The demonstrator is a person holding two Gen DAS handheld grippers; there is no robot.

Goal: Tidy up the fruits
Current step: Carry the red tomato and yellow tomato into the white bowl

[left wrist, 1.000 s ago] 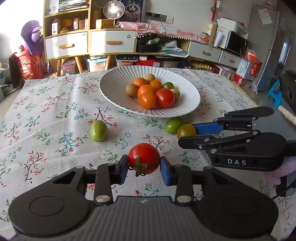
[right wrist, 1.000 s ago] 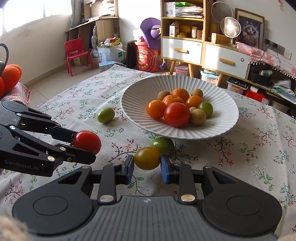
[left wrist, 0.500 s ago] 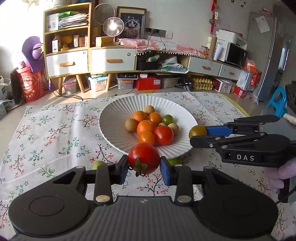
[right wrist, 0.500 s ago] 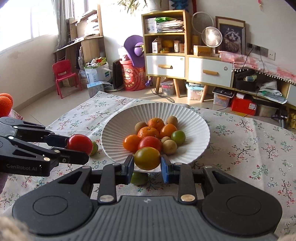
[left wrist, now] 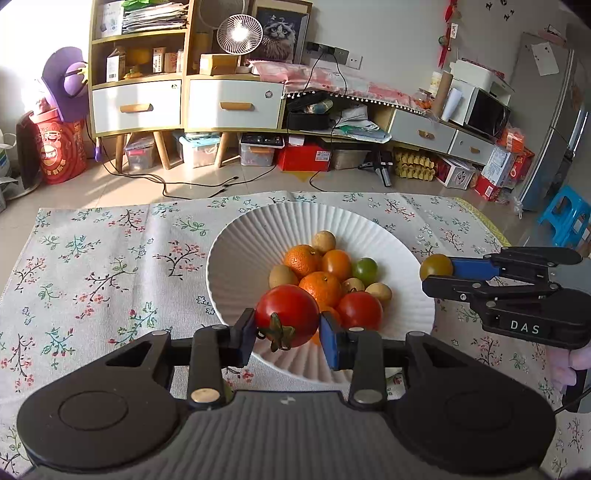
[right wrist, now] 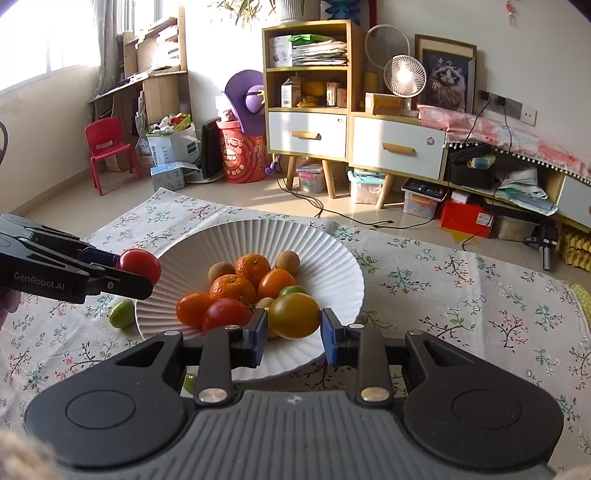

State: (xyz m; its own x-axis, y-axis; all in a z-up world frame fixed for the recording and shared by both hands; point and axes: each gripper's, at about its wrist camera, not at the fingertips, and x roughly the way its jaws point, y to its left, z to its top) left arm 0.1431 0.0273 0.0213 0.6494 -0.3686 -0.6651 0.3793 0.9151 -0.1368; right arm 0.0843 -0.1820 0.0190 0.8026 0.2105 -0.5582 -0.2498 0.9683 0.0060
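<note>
While each gripper clamps one tomato (left gripper (left wrist: pixel 288 336) red, right gripper (right wrist: pixel 293 336) yellow-green), ten fruits fill one plate (right wrist: pixel 236 240).

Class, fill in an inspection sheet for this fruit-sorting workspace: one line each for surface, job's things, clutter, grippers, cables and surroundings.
Surface: floral tablecloth.
Job's things: white ribbed plate heaped with fruit; green fruit on the cloth beside it.
Clutter: nothing seen on the table.
Grippers: left gripper shut on a red tomato; right gripper shut on a yellow-green tomato.
Cables: black cords on the floor behind the table.
Surroundings: drawer cabinet, fan, red chair.
</note>
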